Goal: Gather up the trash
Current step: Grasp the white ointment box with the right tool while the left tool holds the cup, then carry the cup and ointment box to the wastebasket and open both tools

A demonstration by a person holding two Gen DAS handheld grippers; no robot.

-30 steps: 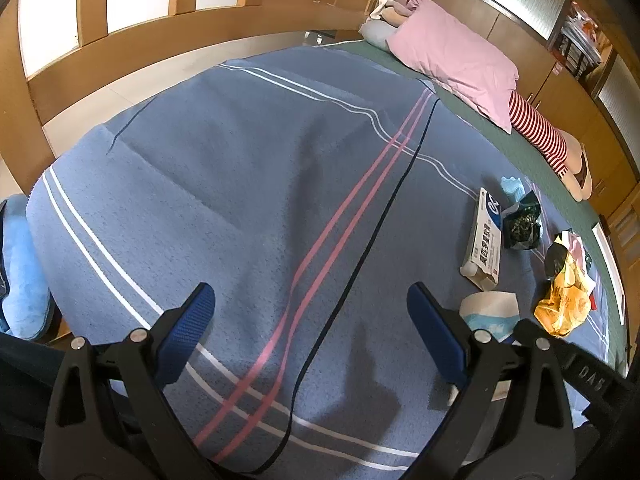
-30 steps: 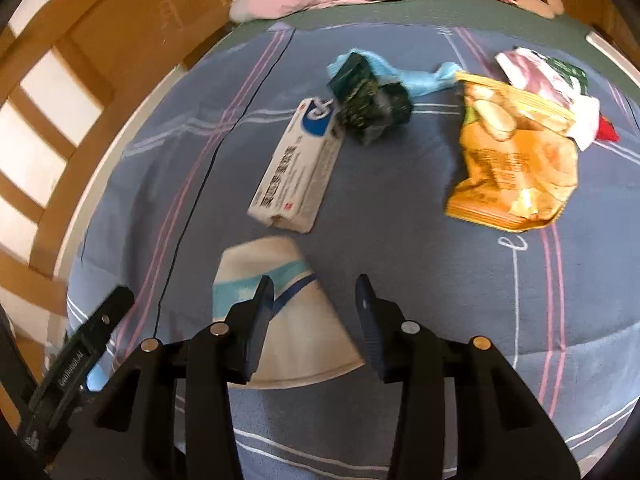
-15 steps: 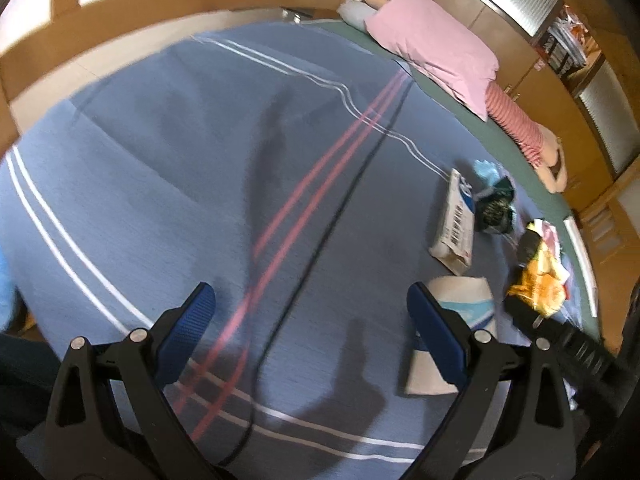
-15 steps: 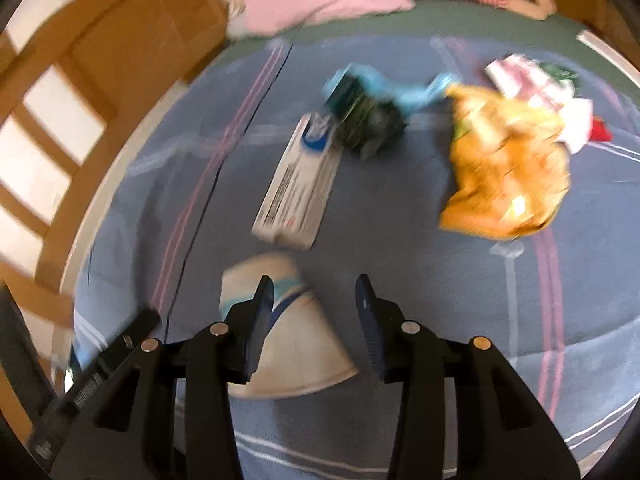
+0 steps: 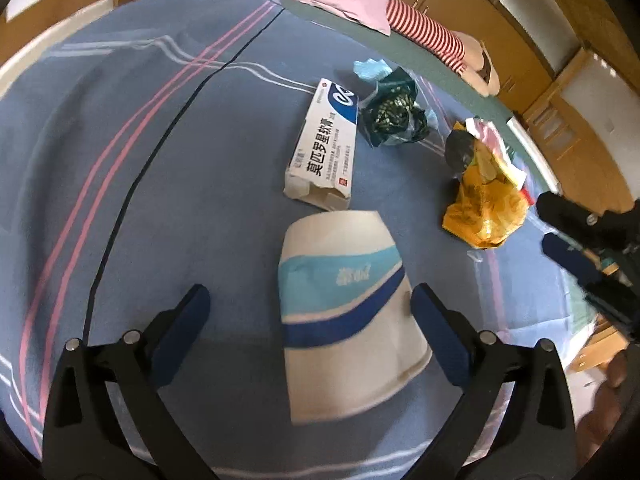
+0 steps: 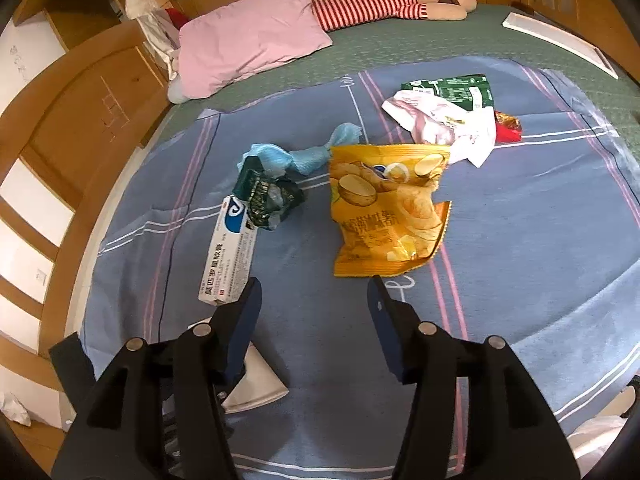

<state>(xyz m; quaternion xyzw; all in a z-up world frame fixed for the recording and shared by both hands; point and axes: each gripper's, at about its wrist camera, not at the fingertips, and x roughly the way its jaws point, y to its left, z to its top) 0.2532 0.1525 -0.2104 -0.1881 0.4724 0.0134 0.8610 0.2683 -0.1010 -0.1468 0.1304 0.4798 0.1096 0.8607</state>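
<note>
While both sets of jaws stand spread and hold nothing, the trash lies scattered on a blue blanket (image 5: 168,168) crossed by pink, white and dark stripes. Left gripper (image 5: 306,310): its blue-padded fingers flank a flattened paper cup (image 5: 344,304), white with a light-blue and a dark-blue band; the small print on the band is too blurred to read. The cup lies on its side between the pads; whether the right pad touches it cannot be told. Just beyond the cup lies a white medicine carton (image 5: 326,144) printed with large black Chinese characters and a blue end panel, its near flaps open. Touching the carton's far right corner is a crumpled dark-green wrapper (image 5: 394,116), with a light-blue tissue (image 5: 372,68) behind it. Right gripper (image 6: 314,302): it hangs above bare blanket, the carton just to its left, and beyond it lies a yellow crisp bag (image 6: 386,208) showing potato slices and orange Chinese lettering. Farther right lie a white-and-pink wrapper (image 6: 444,124), a green packet (image 6: 456,88) and a red scrap (image 6: 506,128). Far edge: a pink pillow (image 6: 248,48) and a doll in red-and-white stripes (image 6: 368,4) rest on a green bed cover (image 6: 400,52); wooden panelling (image 6: 72,116) encloses the bed.
</note>
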